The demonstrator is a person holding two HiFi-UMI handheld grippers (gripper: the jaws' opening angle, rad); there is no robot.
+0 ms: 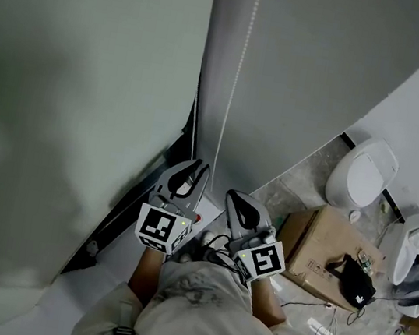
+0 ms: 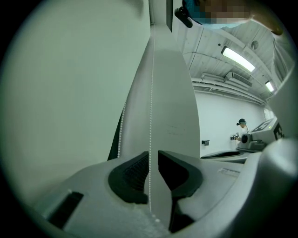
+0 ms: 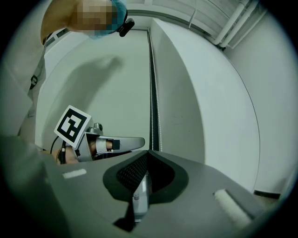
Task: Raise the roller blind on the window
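The roller blind (image 1: pixel 62 100) hangs as a wide pale sheet on the left, and it fills the left of the left gripper view as blind (image 2: pixel 70 93). Its white bead chain (image 1: pixel 236 88) drops along the grey pillar (image 1: pixel 286 80). My left gripper (image 1: pixel 203 168) points up at the chain. Its jaws stand a narrow gap apart with the bead chain (image 2: pixel 150 116) running between them, lying against the left pad. My right gripper (image 1: pixel 230 196) sits just to the right, shut with nothing between its tips. In the right gripper view the chain (image 3: pixel 156 116) is ahead of the right gripper (image 3: pixel 148 152), apart from it.
A dark window frame edge (image 1: pixel 139 191) runs down beside the blind. On the floor to the right stand a cardboard box (image 1: pixel 323 248) with a black item (image 1: pixel 353 282), and two white toilets (image 1: pixel 362 175) (image 1: pixel 418 243). Cables lie near the box. A person (image 2: pixel 240 125) stands far off.
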